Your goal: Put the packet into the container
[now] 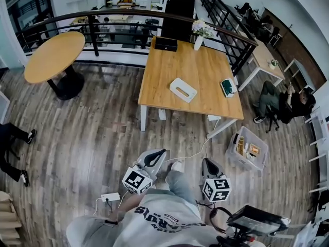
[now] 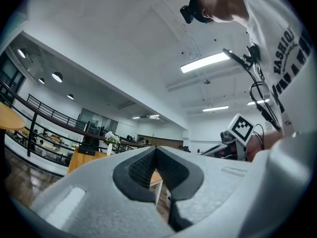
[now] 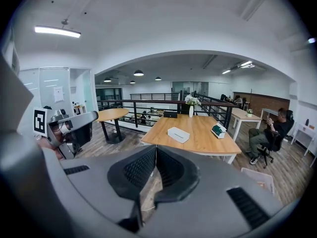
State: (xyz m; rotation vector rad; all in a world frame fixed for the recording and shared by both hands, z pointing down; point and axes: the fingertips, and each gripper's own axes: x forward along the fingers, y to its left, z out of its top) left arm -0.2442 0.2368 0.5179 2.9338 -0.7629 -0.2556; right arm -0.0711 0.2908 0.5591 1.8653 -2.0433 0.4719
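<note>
While both tools hang low in front of your lap, the plank floor [image 1: 92, 133] fills most of the head view. The stretch between you and the furniture lies open, crossed by one white cable [image 1: 198, 152], with one power strip [image 1: 110, 196] lying close to you.

One square desk [image 1: 195, 66] stands ahead, its far edge near the black railing [image 1: 95, 35]. One round table [image 1: 54, 55] stands well apart to its left, with a wide lane of floor between them.

One clear container [image 1: 255, 136] sits on the floor off the desk's near right corner, apart from the leg, with a few small things inside.

Your left tool [image 1: 160, 153] is closed, its pads meeting at the tips with nothing between them. Your right tool [image 1: 207, 162] is likewise closed and empty.

On the desk you have four things:
- One white box [image 1: 183, 90] lies near the middle.
- One black box [image 1: 166, 43] and one vase of flowers [image 1: 199, 35] stand at the far edge.
- One green-and-white packet [image 1: 227, 87] lies right at the right-hand edge, well apart from the container.
</note>
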